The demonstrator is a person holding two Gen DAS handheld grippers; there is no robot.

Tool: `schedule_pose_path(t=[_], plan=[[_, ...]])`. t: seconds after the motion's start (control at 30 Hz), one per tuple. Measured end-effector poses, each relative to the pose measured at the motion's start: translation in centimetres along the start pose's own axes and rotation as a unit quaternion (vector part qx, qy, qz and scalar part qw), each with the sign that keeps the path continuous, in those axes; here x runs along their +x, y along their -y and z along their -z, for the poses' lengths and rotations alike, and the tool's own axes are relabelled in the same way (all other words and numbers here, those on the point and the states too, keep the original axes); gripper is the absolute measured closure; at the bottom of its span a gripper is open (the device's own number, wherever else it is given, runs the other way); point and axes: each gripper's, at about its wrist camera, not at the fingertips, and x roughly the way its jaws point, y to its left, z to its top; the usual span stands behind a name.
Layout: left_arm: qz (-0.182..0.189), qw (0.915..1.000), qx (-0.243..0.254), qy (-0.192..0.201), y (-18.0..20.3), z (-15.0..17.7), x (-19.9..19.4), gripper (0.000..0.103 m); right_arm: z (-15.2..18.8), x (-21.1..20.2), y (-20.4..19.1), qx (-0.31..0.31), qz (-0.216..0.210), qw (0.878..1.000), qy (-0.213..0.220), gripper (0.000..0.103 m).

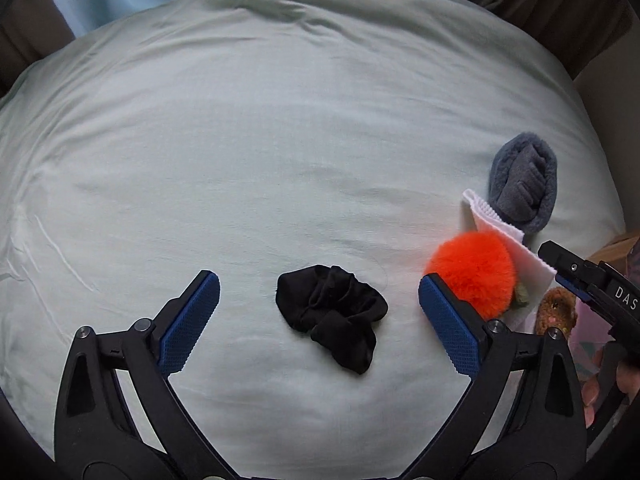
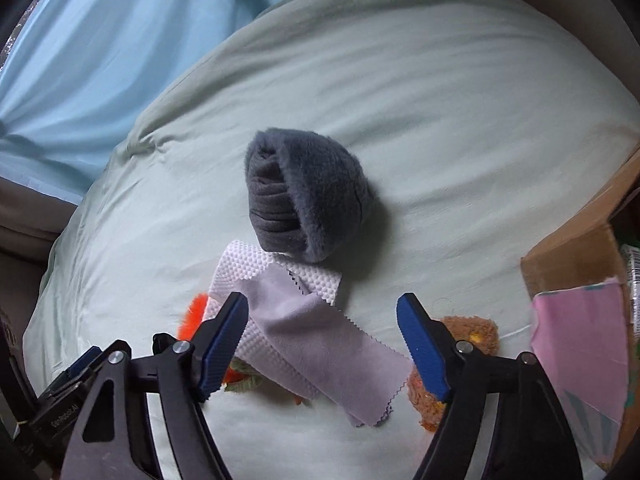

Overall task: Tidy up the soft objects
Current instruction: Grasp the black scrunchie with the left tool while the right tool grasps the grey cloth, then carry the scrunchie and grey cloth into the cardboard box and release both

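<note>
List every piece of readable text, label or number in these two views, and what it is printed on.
"DAS": white letters on the black body of the right gripper, cut off at the frame edge.
On the left gripper there is small grey lettering, too blurred to read reliably.
Packaging inside the cardboard box: print too small to read.

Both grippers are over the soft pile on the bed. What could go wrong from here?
1. The lilac pinked-edge cloth lies on the white waffle-textured cloth between the right gripper's open jaws; closing may take both.
2. The fluffy orange pom-pom sits right beside one of the left gripper's fingers, so grabbing the crumpled black fabric could knock it.
</note>
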Motion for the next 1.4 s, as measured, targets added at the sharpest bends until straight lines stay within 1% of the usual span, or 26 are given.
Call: schedule_pose_path(t=[0.07,0.1,0.2,0.23,0.27,0.3,0.33,0.37,0.4,0.47,0.5,0.53,0.57,0.63,0.73,0.93,1.17,1.27,1.4], plan=[[-0.002,1.0,0.0,-0.006,0.1,0.2,1.3,0.009,0.3,1.0,0.1,0.005,-0.007,1.0,-0.007,0.033],[-0.003,0.9999,-0.002,-0.01,0.1,0.2,1.9,0.01,0.4,1.4,0.1,0.006,-0.009,1.0,-0.011,0.035],[-0.004,0.9997,-0.008,-0.022,0.1,0.5,3.5,0.016,0.9,2.7,0.1,0.013,-0.017,0.999,-0.024,0.045],[-0.004,0.9996,-0.008,-0.026,0.2,0.7,4.0,0.02,1.1,3.0,0.1,0.016,-0.019,0.999,-0.027,0.05],[-0.005,0.9995,-0.006,-0.03,0.2,0.8,4.5,0.027,1.3,3.1,0.0,0.016,-0.02,0.999,-0.028,0.052],[-0.005,0.9994,-0.004,-0.035,0.4,0.9,4.8,0.031,1.5,3.2,-0.1,0.015,-0.02,0.999,-0.028,0.058],[-0.006,0.9992,0.0,-0.04,0.5,1.1,5.1,0.038,1.6,3.1,-0.2,0.014,-0.021,0.999,-0.027,0.064],[-0.015,0.999,0.007,-0.041,0.9,1.3,5.3,0.039,1.8,3.1,-0.3,0.014,-0.021,0.999,-0.026,0.068],[-0.019,0.9991,0.014,-0.036,1.1,1.4,5.3,0.041,1.9,3.1,-0.4,0.015,-0.019,0.999,-0.026,0.069],[-0.016,0.9991,0.023,-0.032,1.3,1.5,5.2,0.058,2.1,2.9,-0.3,0.019,-0.016,0.999,-0.021,0.074],[-0.017,0.9991,0.026,-0.03,1.3,1.4,5.1,0.062,2.1,2.9,-0.1,0.02,-0.014,0.999,-0.021,0.078],[-0.015,0.9991,0.028,-0.028,1.3,1.4,5.0,0.072,2.1,3.0,-0.1,0.021,-0.013,0.999,-0.022,0.082],[-0.012,0.9992,0.029,-0.027,1.4,1.3,5.0,0.078,2.1,3.0,0.1,0.023,-0.011,0.999,-0.022,0.084],[-0.009,0.9992,0.031,-0.025,1.4,1.1,4.8,0.083,2.0,3.1,0.2,0.028,-0.011,0.999,-0.021,0.089],[-0.008,0.9993,0.03,-0.022,1.2,0.9,4.3,0.086,1.9,2.5,0.5,0.03,-0.01,0.999,-0.014,0.09],[0.001,0.9999,0.015,-0.007,0.2,0.5,2.2,0.086,1.6,1.1,0.1,0.027,-0.012,1.0,0.005,0.09],[0.004,0.9998,0.013,0.015,0.7,0.6,-1.5,0.086,1.6,-1.1,-0.9,0.023,-0.018,0.999,0.026,0.09],[0.006,0.9996,0.012,0.024,0.7,0.9,-3.0,0.086,1.8,-2.5,-1.0,0.021,-0.02,0.999,0.037,0.09],[0.009,0.9992,0.007,0.039,0.7,1.5,-6.0,0.086,2.2,-4.7,-1.3,0.017,-0.026,0.998,0.051,0.09]])
